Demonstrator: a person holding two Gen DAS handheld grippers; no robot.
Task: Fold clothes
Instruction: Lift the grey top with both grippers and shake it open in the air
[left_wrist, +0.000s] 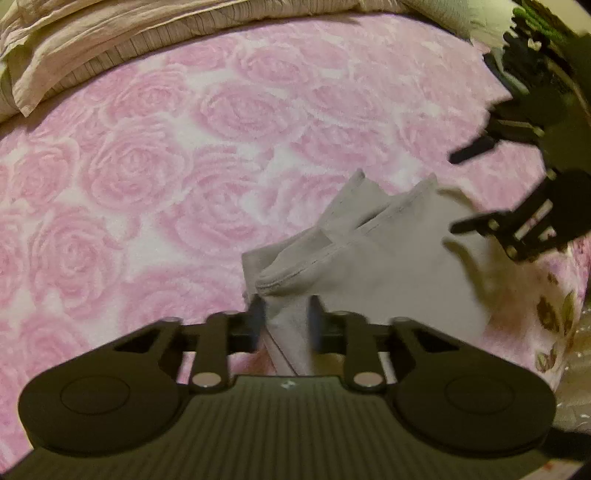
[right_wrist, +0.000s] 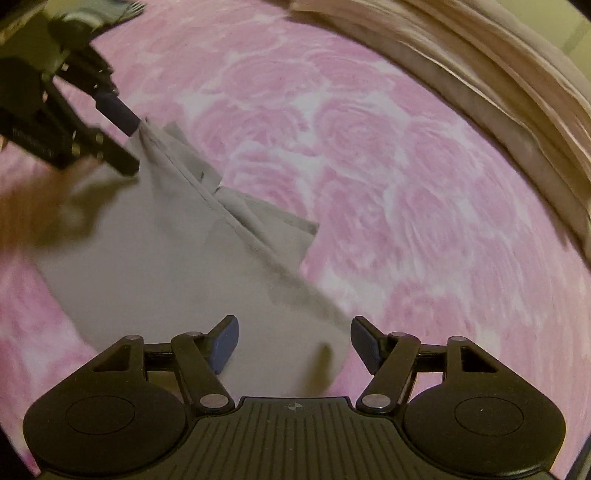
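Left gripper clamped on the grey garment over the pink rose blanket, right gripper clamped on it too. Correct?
Not quite. The left gripper is clamped on the grey garment over the pink rose blanket, but the right gripper is not: the right wrist view shows its jaws spread wide above the cloth, pads gripping nothing. The left wrist view agrees.

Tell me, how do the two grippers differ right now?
The left gripper is shut on the grey garment, pinching a bunched fold; the right gripper stands open, holding nothing. The garment rises into the left gripper but lies flat under the right. Both are black and point down at the pink rose blanket.
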